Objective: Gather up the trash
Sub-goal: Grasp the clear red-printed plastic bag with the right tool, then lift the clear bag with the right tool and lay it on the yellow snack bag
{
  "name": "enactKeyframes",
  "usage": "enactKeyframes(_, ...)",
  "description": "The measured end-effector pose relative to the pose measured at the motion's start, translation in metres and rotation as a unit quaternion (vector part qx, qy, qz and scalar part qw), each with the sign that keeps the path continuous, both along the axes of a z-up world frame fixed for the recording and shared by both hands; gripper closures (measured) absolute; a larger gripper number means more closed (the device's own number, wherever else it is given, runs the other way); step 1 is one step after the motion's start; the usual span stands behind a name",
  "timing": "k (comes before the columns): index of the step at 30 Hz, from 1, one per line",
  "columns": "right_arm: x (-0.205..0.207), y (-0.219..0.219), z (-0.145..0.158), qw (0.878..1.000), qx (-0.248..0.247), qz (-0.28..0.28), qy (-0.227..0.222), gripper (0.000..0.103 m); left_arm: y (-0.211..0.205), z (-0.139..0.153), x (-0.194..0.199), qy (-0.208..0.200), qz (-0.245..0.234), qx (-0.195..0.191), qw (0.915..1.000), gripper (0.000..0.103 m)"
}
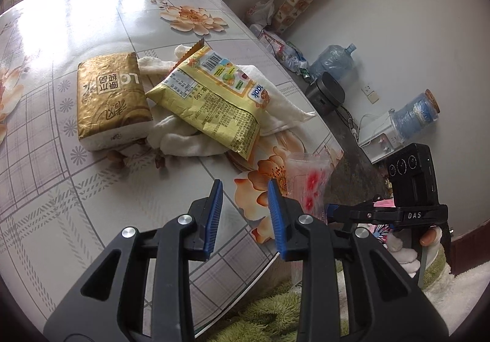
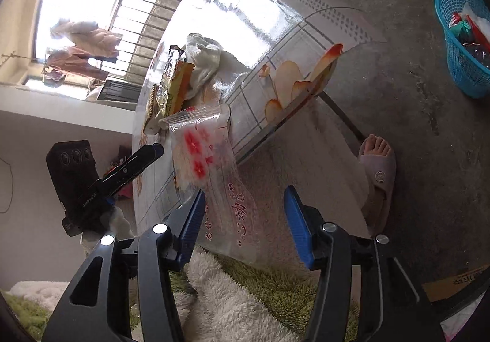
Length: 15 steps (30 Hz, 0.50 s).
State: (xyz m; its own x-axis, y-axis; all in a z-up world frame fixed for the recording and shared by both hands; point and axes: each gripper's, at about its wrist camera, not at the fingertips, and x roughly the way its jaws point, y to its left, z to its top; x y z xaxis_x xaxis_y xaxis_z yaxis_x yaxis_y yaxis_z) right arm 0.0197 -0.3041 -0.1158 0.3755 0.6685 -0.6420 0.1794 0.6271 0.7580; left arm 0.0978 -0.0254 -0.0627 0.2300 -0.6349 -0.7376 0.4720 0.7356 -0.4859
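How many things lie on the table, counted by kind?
Gold tissue pack: 1
Yellow snack wrapper: 1
White crumpled cloth: 1
Clear plastic bag with red flowers, hanging over the table edge: 1
Total: 4

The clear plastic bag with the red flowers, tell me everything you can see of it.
The clear plastic bag is thin, see-through film printed with red flowers and red Chinese characters, crinkled and apparently empty. It hangs over the table edge, its top lying on the tabletop near the yellow snack wrapper, the rest dangling toward the floor. It looks loose: the right tongs stand open with its lower part between the pads, not pinched, and the left tongs are open beside it.
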Motion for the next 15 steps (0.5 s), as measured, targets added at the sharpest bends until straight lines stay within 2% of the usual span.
enactKeyframes(1,0.001,0.006,-0.001,1.000,-0.005,0.011,-0.003,0.051,-0.001,0.001,0.000,-0.002,0.000,0.001,1.0000,0.075)
enactKeyframes(3,0.004,0.017,0.003,0.999,-0.017,0.032,-0.013,0.059,-0.001,0.001,0.000,-0.004,0.001,0.001,1.0000,0.075)
enactKeyframes(5,0.005,0.026,0.006,0.998,-0.031,0.047,-0.012,0.081,-0.001,0.001,0.000,-0.004,0.003,-0.001,1.0000,0.075)
enactKeyframes(7,0.003,0.027,0.006,0.998,-0.041,0.048,-0.011,0.096,0.000,0.000,0.001,-0.003,0.006,-0.003,1.0000,0.075)
enactKeyframes(10,-0.002,0.025,0.013,0.997,-0.052,0.048,-0.019,0.099,0.002,0.000,0.001,-0.002,0.009,-0.006,0.9999,0.075)
enactKeyframes(15,-0.013,0.025,0.045,0.994,-0.067,0.050,-0.064,0.101,0.007,-0.001,0.003,-0.002,0.015,-0.007,0.9999,0.075)
